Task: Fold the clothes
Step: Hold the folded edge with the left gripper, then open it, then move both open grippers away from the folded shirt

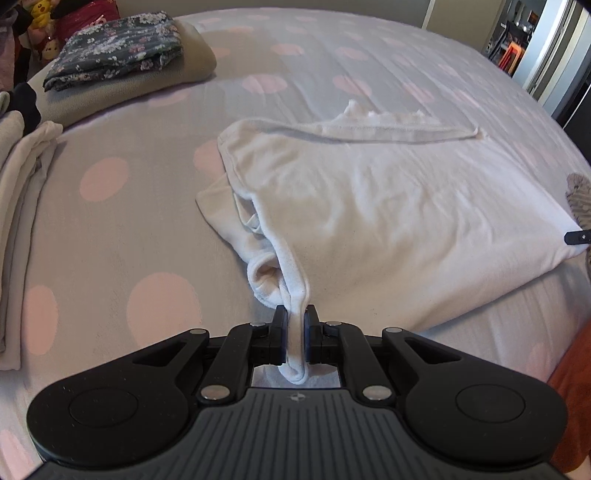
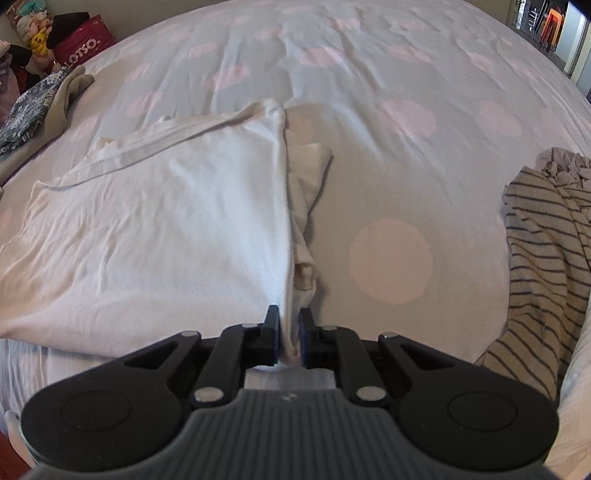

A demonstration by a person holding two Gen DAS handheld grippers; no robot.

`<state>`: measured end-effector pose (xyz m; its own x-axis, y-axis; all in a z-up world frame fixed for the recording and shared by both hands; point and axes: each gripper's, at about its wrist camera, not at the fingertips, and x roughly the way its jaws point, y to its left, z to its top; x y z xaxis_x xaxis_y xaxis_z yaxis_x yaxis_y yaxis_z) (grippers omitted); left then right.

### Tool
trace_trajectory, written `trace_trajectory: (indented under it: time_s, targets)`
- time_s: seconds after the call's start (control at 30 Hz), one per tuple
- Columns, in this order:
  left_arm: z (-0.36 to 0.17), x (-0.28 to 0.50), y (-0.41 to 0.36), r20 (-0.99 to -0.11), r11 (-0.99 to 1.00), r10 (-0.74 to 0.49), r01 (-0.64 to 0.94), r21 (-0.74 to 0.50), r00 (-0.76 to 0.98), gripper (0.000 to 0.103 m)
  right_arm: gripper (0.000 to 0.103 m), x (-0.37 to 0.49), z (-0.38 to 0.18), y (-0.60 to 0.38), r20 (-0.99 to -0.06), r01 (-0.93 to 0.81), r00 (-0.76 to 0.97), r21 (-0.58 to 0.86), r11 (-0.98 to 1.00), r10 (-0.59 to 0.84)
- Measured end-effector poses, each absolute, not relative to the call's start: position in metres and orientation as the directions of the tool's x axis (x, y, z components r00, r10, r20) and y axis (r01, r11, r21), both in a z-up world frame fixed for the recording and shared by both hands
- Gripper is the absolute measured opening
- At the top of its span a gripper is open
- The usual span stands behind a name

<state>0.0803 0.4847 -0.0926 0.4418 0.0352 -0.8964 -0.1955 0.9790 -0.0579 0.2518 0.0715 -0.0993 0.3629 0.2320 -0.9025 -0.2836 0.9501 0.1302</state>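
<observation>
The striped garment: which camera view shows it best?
The right wrist view. There the striped garment lies crumpled at the right of the bed, most of it visible. The left wrist view shows only a small striped bit at the right edge.

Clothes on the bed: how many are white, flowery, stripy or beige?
White shirt, pinched by both claws, left claw, right claw: 1
Flowery garment: 1
Stripy garment: 1
Beige folded garments: 2
Total: 5

A home bedroom, probably.
A polka-dot bed (image 1: 110, 229) filled the view; plush toys (image 2: 35, 27) sat beyond its far-left corner.
</observation>
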Motion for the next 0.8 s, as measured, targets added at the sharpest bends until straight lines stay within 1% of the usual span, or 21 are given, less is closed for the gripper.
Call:
trace_trajectory:
  time_s: [0.07, 0.17, 0.23, 0.3, 0.33, 0.4, 0.5, 0.67, 0.77, 0.8]
  targets:
    - [-0.103, 0.082, 0.485, -0.911, 0.980, 0.036, -0.191, -0.048, 0.412, 0.007, 0.012, 0.254, -0.108, 0.074, -0.911, -0.288, 0.347, 0.122, 0.950, 0.222]
    - [-0.114, 0.084, 0.488, -0.921, 0.977, 0.013, -0.199, -0.071, 0.390, 0.007, 0.013, 0.257, -0.114, 0.076, -0.918, -0.298, 0.330, 0.118, 0.947, 0.218]
    - [-0.118, 0.085, 0.492, -0.928, 0.975, -0.016, -0.201, -0.098, 0.373, 0.008, 0.016, 0.258, -0.115, 0.078, -0.924, -0.301, 0.324, 0.102, 0.948, 0.203]
    - [-0.118, 0.084, 0.494, -0.931, 0.973, -0.034, -0.201, -0.114, 0.364, 0.011, 0.031, 0.257, -0.113, 0.077, -0.925, -0.300, 0.334, 0.079, 0.951, 0.182]
    - [-0.116, 0.083, 0.495, -0.930, 0.973, -0.038, -0.198, -0.118, 0.366, 0.013, 0.033, 0.256, -0.111, 0.076, -0.922, -0.299, 0.342, 0.075, 0.951, 0.180]
    - [-0.107, 0.081, 0.498, -0.920, 0.975, -0.045, -0.184, -0.125, 0.390, 0.020, 0.034, 0.256, -0.104, 0.070, -0.911, -0.297, 0.363, 0.085, 0.951, 0.195]
    - [-0.088, 0.080, 0.504, -0.892, 0.976, -0.052, -0.166, -0.141, 0.450, 0.022, 0.034, 0.259, -0.091, 0.063, -0.880, -0.306, 0.424, 0.083, 0.949, 0.214]
    - [-0.070, 0.094, 0.521, -0.827, 0.968, -0.029, -0.191, -0.164, 0.561, 0.025, 0.034, 0.278, -0.082, 0.064, -0.826, -0.313, 0.489, 0.135, 0.940, 0.282]
    - [-0.073, 0.110, 0.535, -0.796, 0.955, -0.027, -0.220, -0.200, 0.605, 0.038, 0.034, 0.298, -0.084, 0.072, -0.808, -0.313, 0.500, 0.169, 0.935, 0.314]
    - [-0.077, 0.116, 0.539, -0.790, 0.952, -0.028, -0.224, -0.207, 0.613, 0.039, 0.034, 0.305, -0.086, 0.076, -0.802, -0.315, 0.503, 0.178, 0.932, 0.323]
